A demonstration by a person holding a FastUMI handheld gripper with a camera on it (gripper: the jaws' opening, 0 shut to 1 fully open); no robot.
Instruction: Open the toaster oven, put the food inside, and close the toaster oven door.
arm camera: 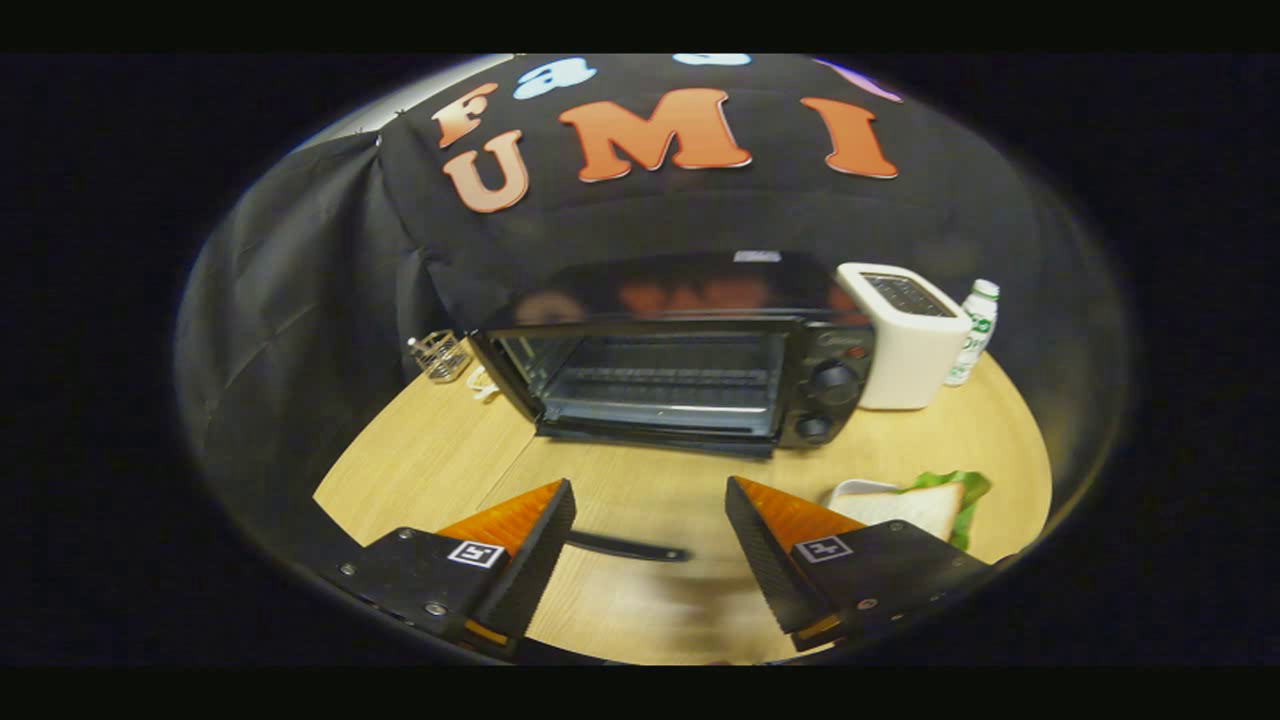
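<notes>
The black toaster oven [690, 370] stands on the wooden table [430, 450], beyond my fingers. Its glass door hangs down toward me, and the wire rack inside is visible. The door's dark handle [625, 547] lies low between my fingers, partly blurred. My gripper [650, 490] is open with nothing between its fingers. A sandwich [925, 505] of white bread and green lettuce rests on a white plate [850, 490], just beyond the right finger.
A white pop-up toaster [905, 335] stands right of the oven, touching or nearly touching its side. A small bottle [975, 330] is behind it. A small wire holder [440, 355] sits left of the oven near the black cloth wall.
</notes>
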